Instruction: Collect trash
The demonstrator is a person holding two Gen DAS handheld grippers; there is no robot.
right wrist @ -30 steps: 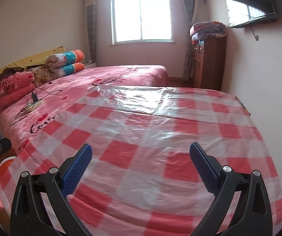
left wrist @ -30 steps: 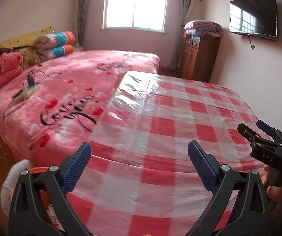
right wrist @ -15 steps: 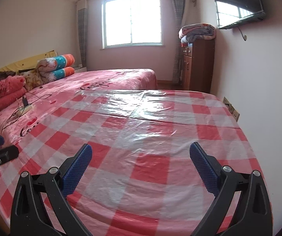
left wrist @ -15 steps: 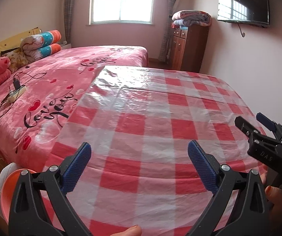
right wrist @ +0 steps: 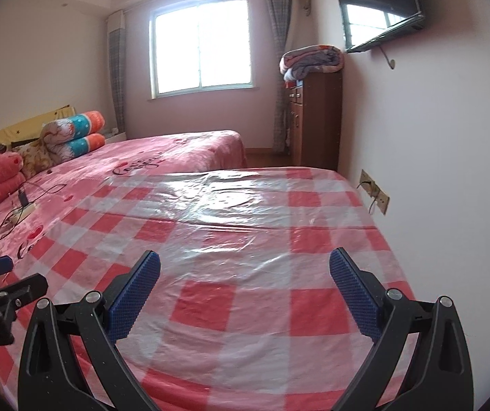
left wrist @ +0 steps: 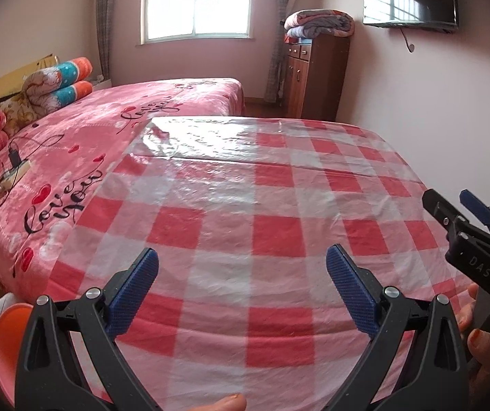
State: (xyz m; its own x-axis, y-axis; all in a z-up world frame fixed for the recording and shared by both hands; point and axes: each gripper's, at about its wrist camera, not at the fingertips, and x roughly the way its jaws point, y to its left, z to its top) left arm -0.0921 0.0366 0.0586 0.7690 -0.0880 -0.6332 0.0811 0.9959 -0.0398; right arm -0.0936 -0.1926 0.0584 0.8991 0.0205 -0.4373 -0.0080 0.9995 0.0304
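Swung rightward and lifted over the last 1 s, both views: more of the wall in the right wrist view, less of the floor in the left.

Largest, the pink bed (left wrist: 74,157), pushed against the table's left edge. Next, the table under a red-and-white checked plastic cloth (left wrist: 245,239), glossy and wrinkled, with no scrap, wrapper or other trash visible on it in either view. Fits a surface already emptied as well as one being scanned.

Low at the left, beside the table's near corner, an orange bin (left wrist: 9,335) with a white liner, probably kept there for easy dropping; contents hidden.

Held level above the near edge, the left gripper (left wrist: 241,284), spread wide and empty. Likewise the right gripper (right wrist: 245,287), spread wide with nothing between the 2 pads, apparently poised for searching rather than carrying.

Smallest, a power strip (left wrist: 14,174) with its cable on the bed.
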